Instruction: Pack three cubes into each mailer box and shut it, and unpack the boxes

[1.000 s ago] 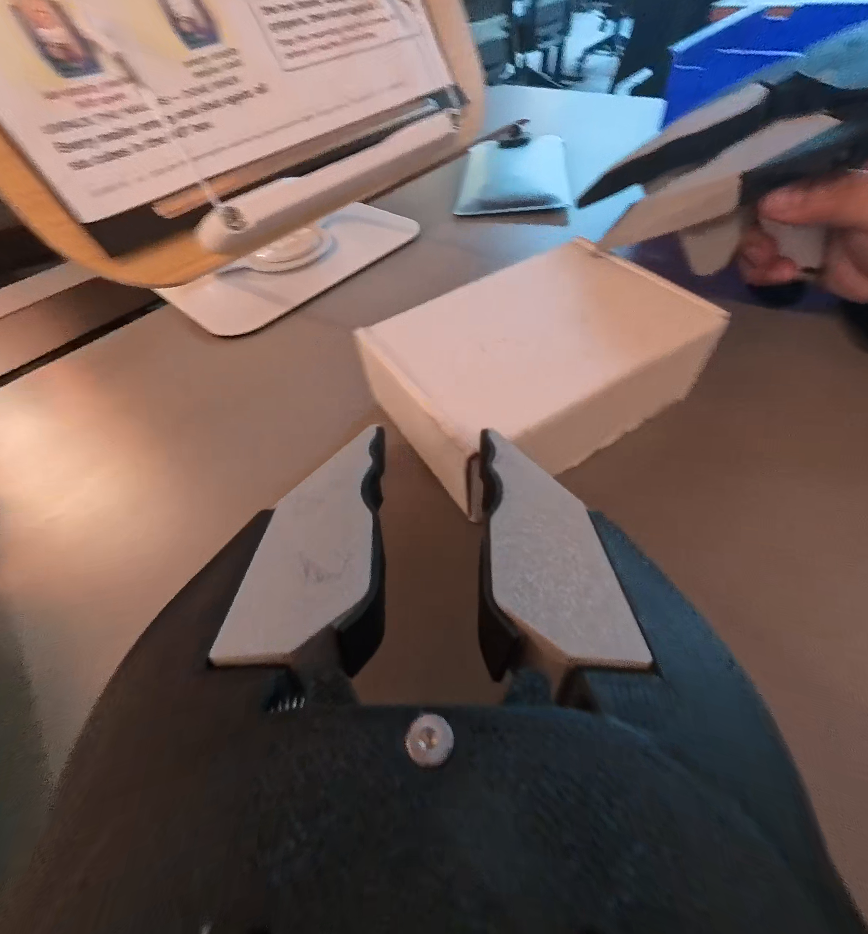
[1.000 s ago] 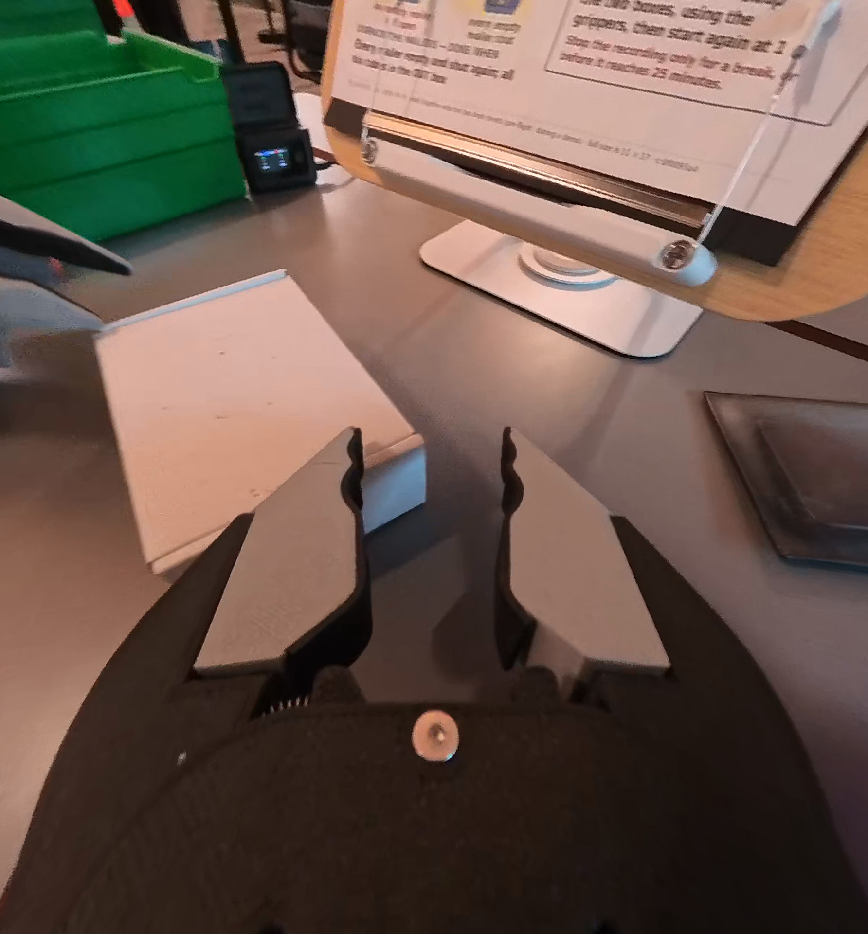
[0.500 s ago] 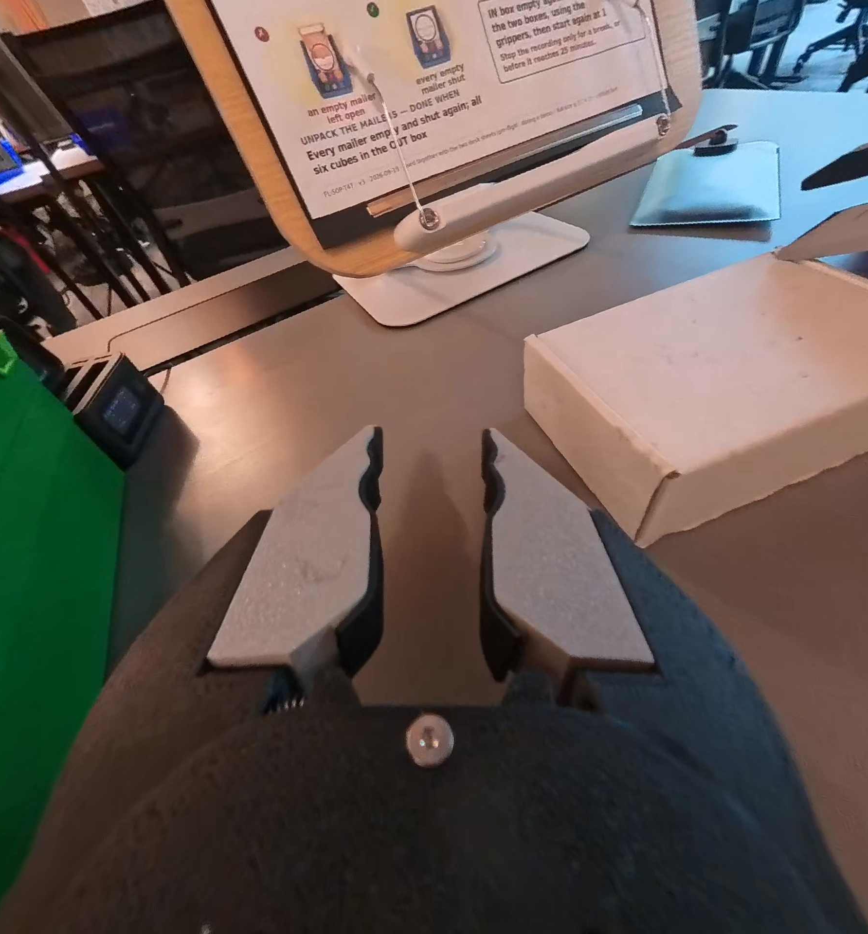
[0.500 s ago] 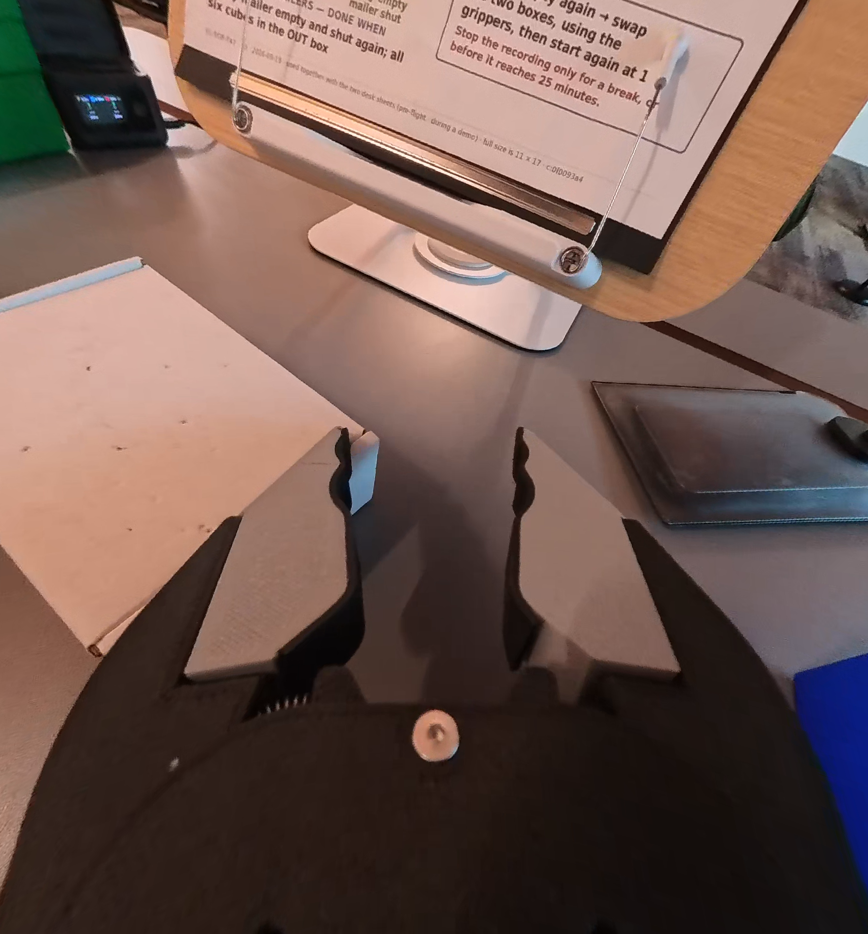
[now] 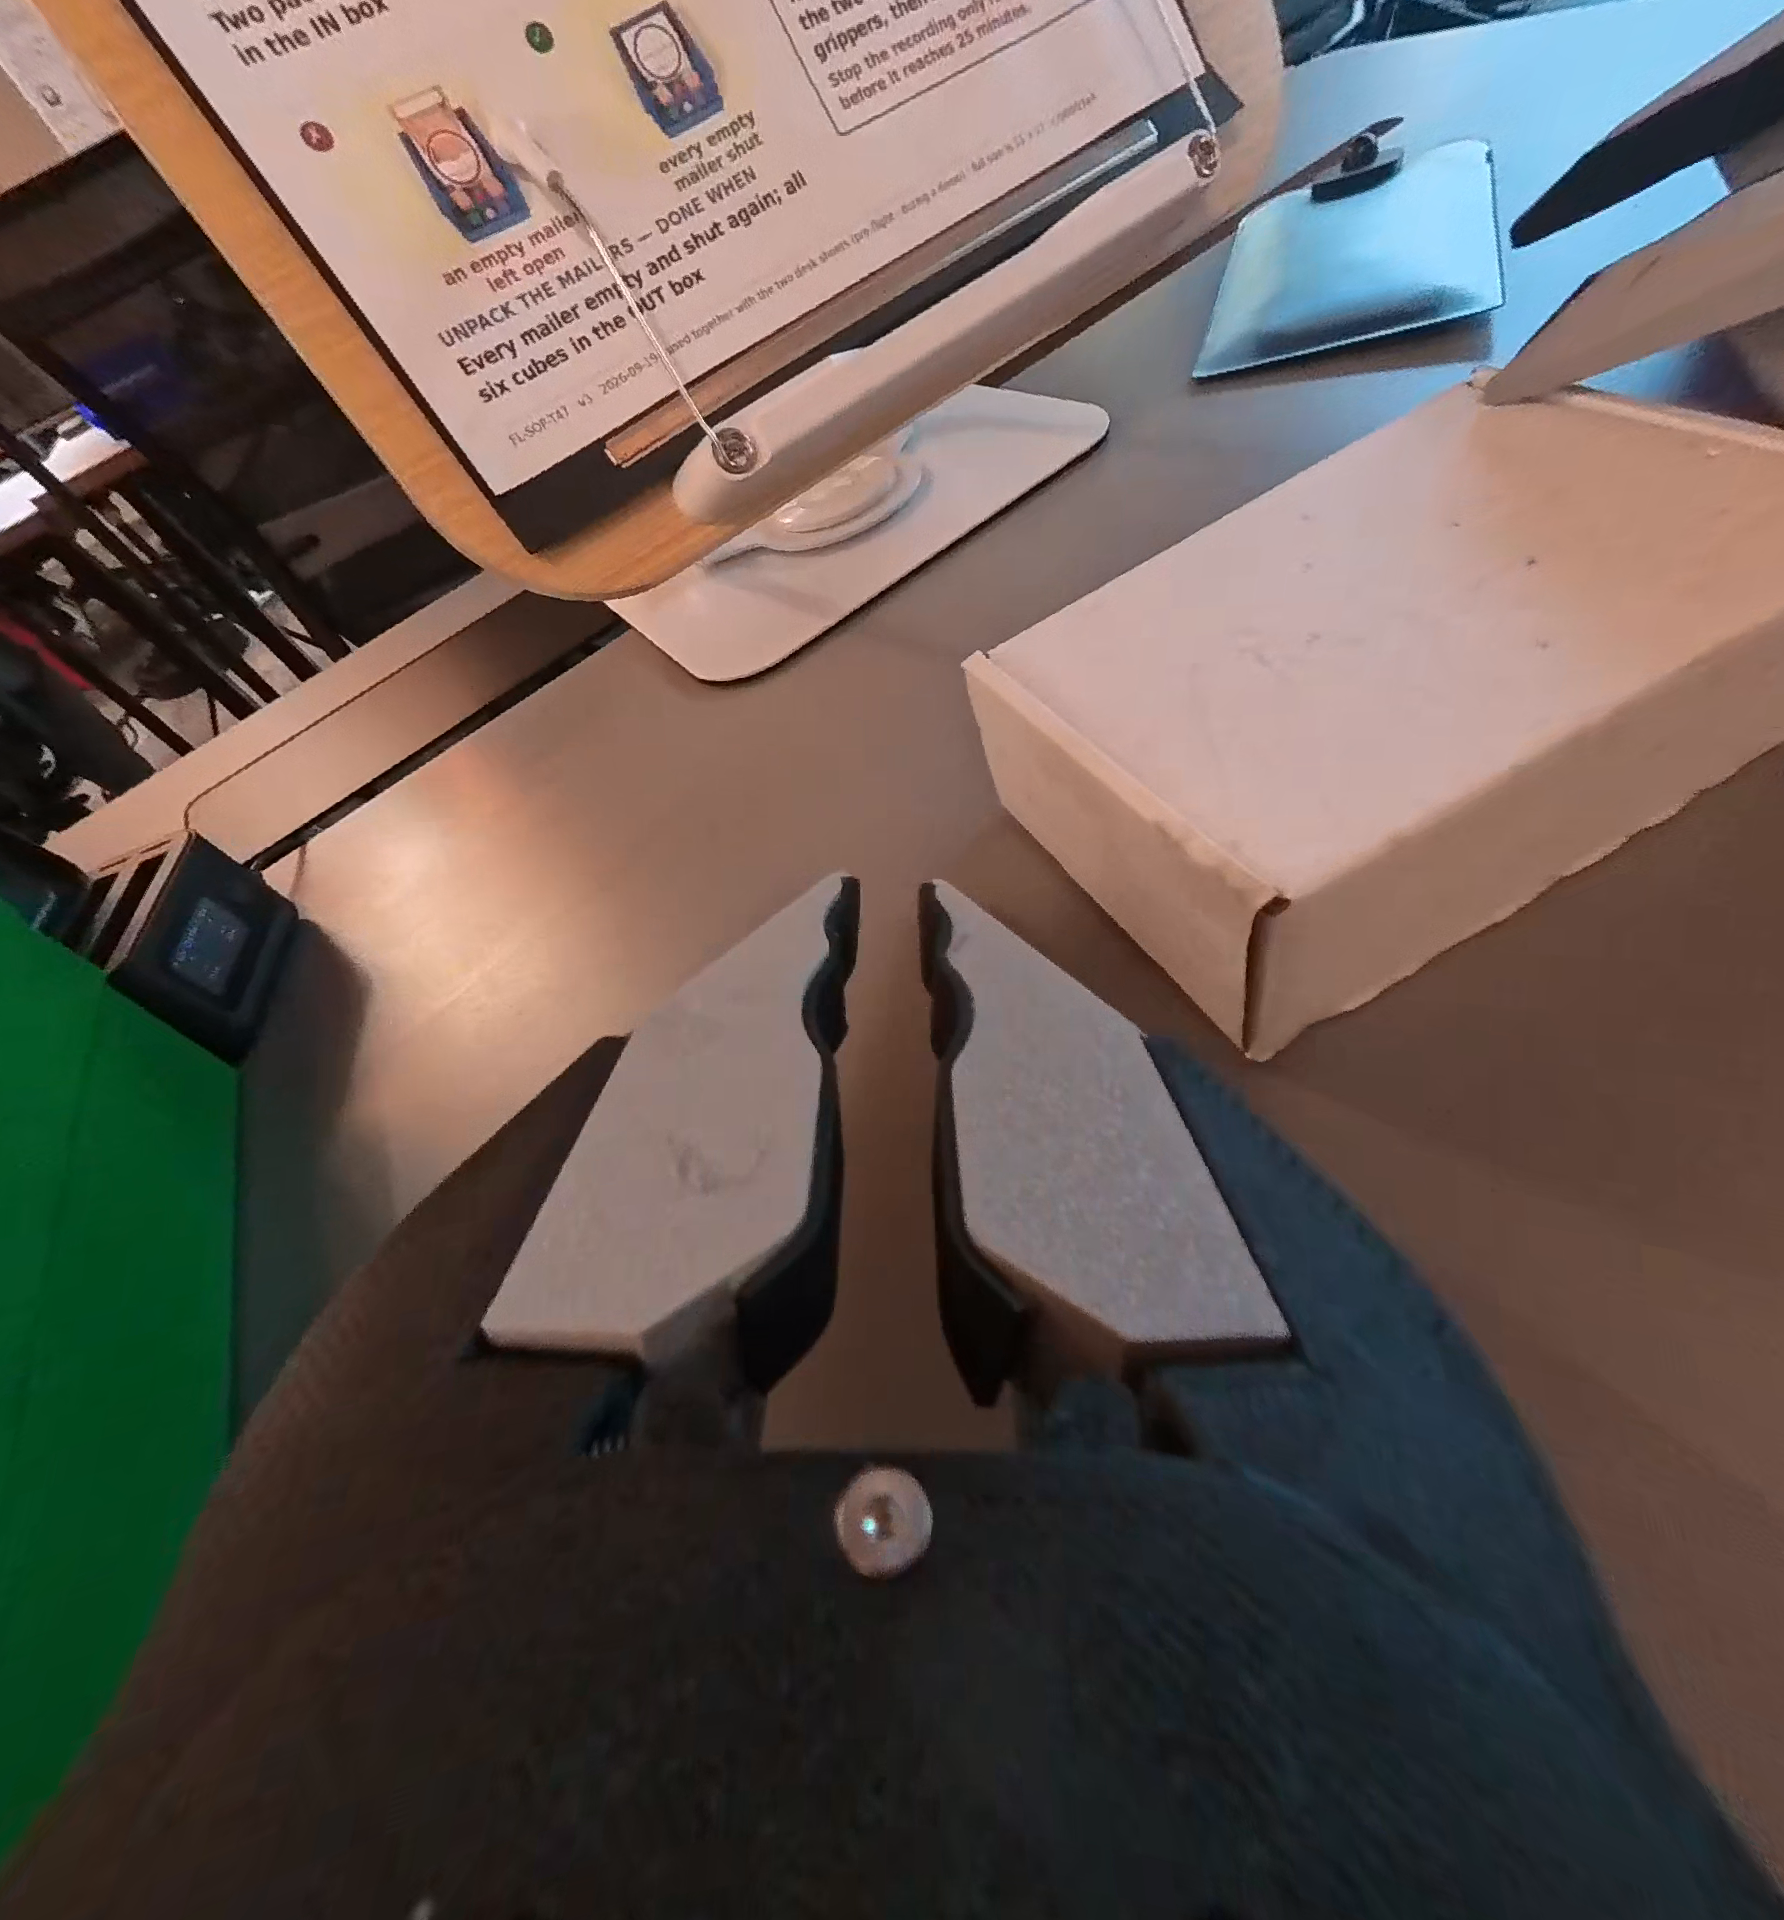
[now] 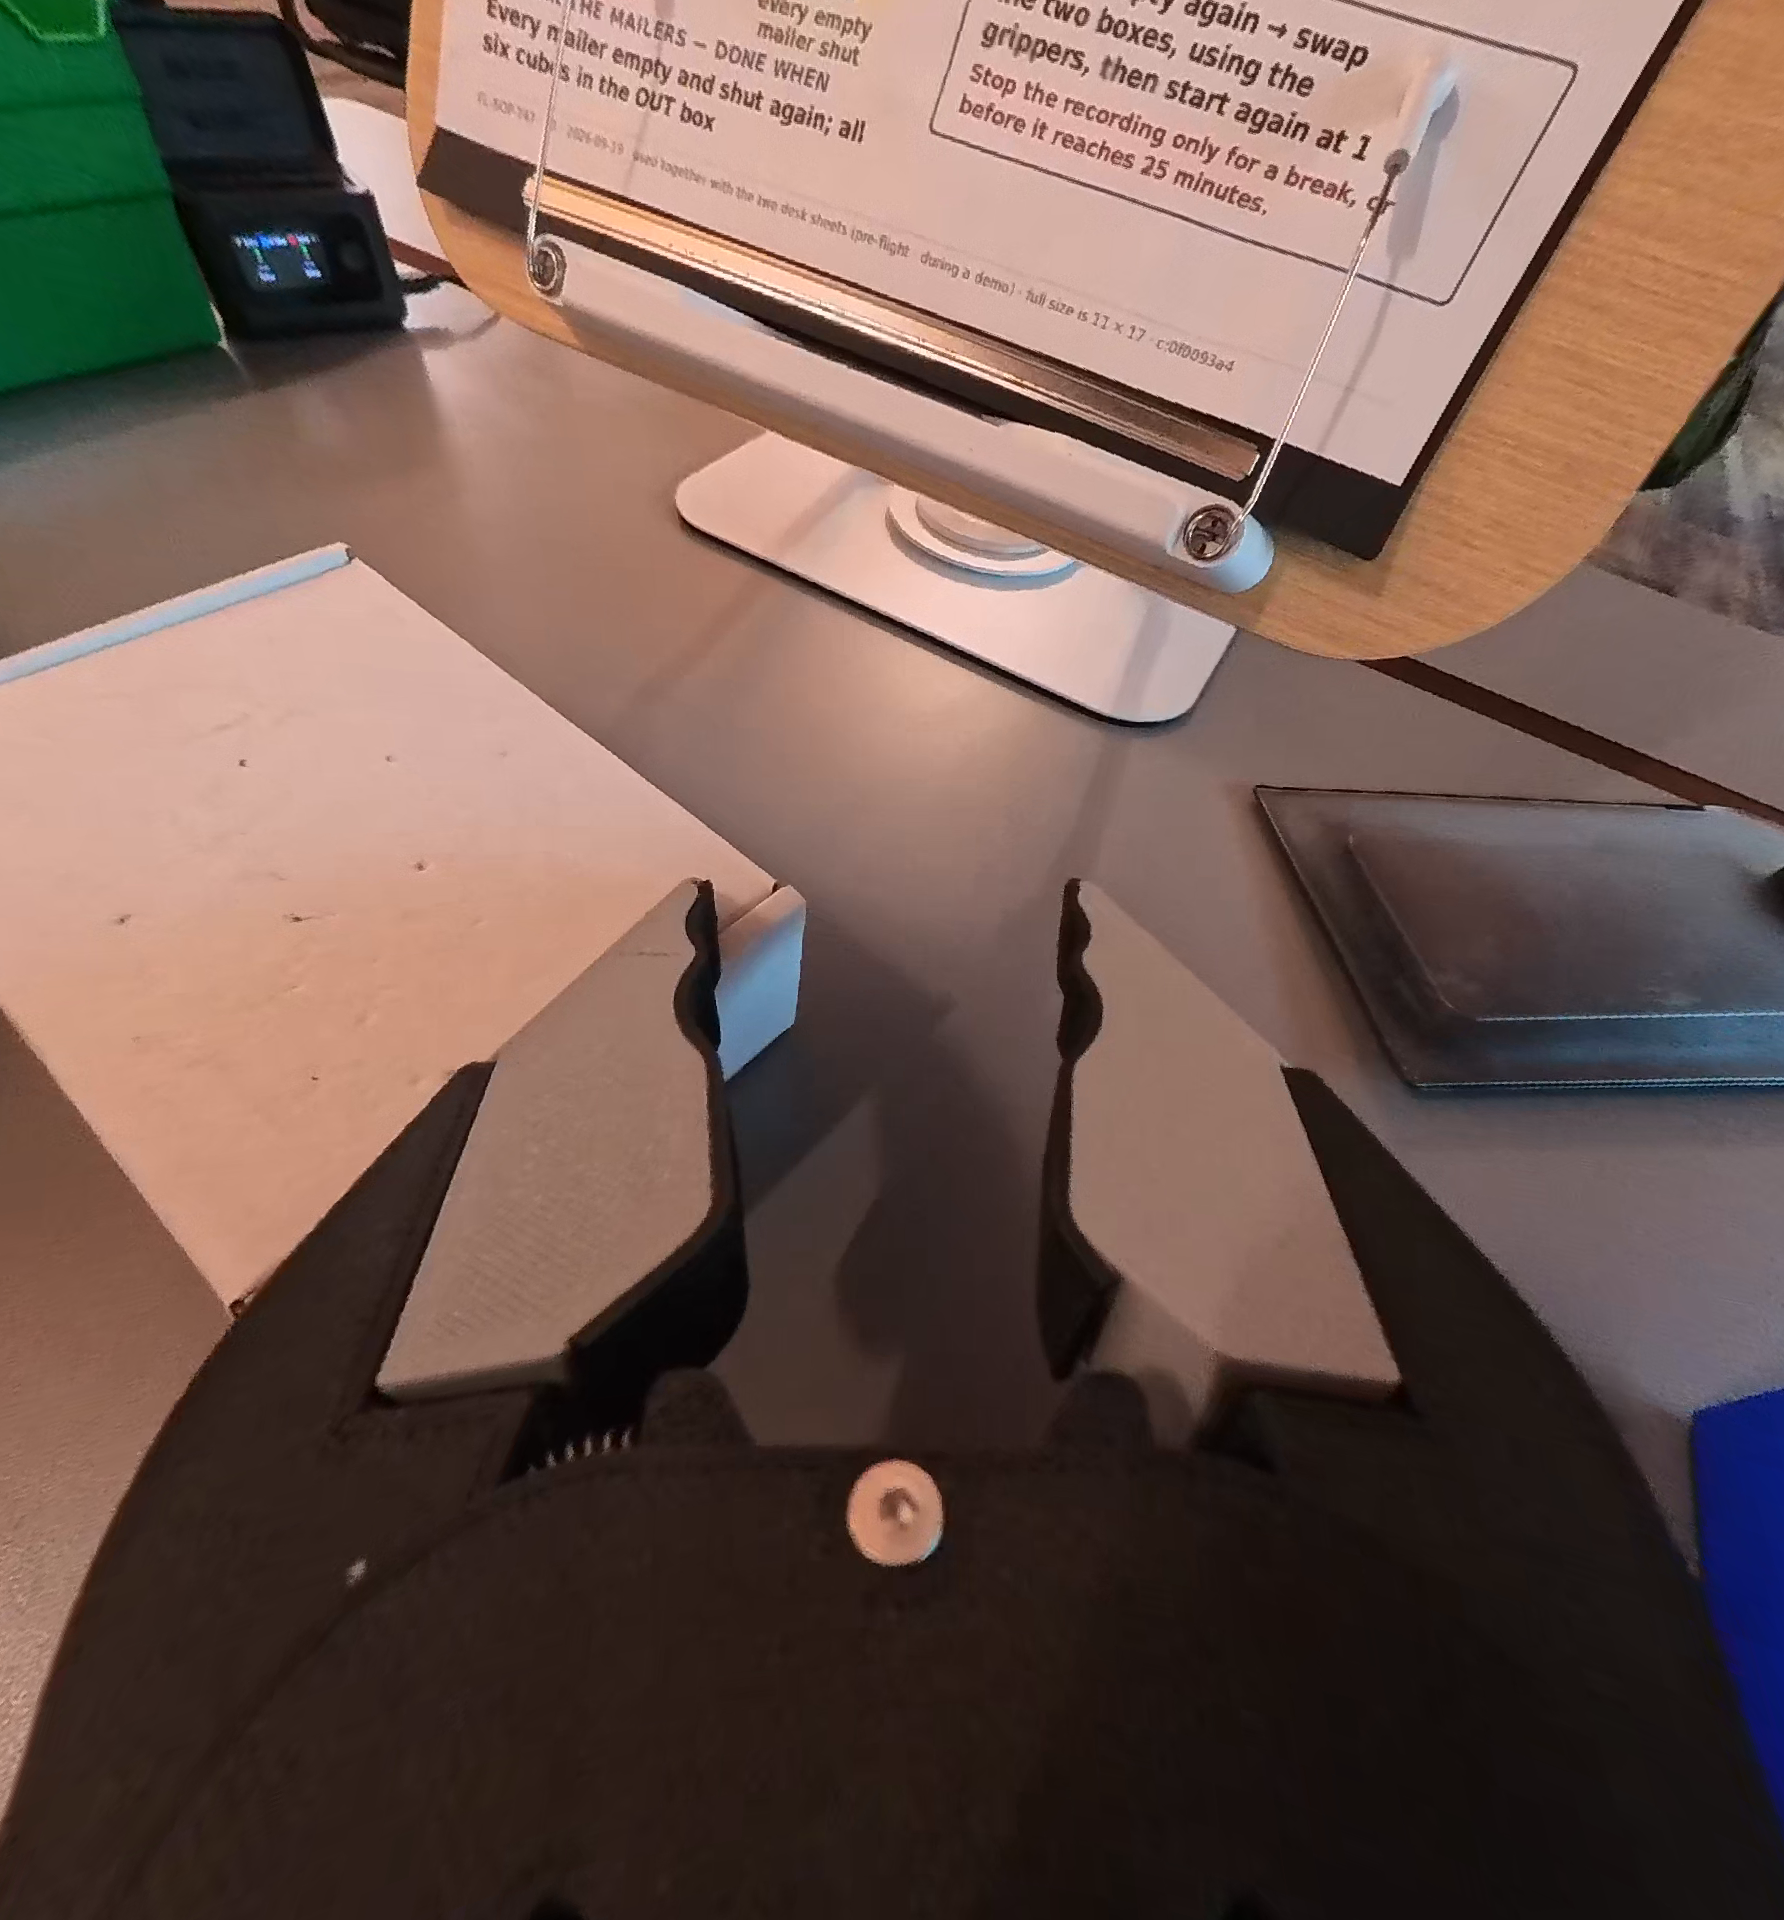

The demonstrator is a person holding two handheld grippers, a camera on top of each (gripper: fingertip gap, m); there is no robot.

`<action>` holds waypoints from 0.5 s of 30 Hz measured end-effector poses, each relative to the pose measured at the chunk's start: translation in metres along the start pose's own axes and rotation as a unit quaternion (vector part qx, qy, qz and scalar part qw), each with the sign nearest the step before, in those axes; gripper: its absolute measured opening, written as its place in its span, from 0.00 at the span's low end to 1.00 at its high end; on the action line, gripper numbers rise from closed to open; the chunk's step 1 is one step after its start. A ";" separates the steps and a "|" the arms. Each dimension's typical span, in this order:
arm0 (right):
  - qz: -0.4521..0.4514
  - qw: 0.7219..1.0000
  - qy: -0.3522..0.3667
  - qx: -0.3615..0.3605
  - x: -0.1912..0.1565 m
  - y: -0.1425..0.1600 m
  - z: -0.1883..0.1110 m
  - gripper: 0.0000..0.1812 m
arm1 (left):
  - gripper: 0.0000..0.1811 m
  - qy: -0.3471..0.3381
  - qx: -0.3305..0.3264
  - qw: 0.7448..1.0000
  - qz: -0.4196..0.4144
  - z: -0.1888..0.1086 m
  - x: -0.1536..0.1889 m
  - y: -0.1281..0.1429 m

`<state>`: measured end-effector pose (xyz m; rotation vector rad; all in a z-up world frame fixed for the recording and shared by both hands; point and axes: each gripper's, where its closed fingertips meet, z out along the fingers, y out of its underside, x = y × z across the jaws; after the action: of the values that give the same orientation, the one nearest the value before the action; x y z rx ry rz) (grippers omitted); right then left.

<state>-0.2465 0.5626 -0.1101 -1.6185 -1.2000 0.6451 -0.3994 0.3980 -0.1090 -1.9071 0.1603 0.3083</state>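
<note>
Mailer box (image 5: 1387,675): white, closed, flat on grey table (image 5: 659,831) before the sheet stand (image 5: 846,488). Right tongs (image 6: 883,904): spread, empty, left finger over the box's near corner. Left tongs (image 5: 886,899): narrow gap, empty, beside box. Green bin (image 5: 57,1247): left edge.

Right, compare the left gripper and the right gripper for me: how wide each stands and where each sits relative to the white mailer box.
The left gripper shows only a narrow gap between its fingers; the right gripper stands wide open. The left gripper points at bare table, with the white mailer box off to its right; the right gripper sits at the box's corner, one finger over the lid. Both hold nothing, and both have grey fingers with black inner pads.
</note>
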 end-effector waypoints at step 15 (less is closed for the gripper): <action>0.022 1.000 0.001 0.014 0.007 -0.003 -0.002 0.33 | 0.00 -0.023 0.001 0.999 0.039 -0.001 -0.006 0.002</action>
<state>-0.2433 0.5684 -0.1055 -1.6248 -1.1520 0.6864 -0.4052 0.3960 -0.1087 -1.8930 0.2041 0.4030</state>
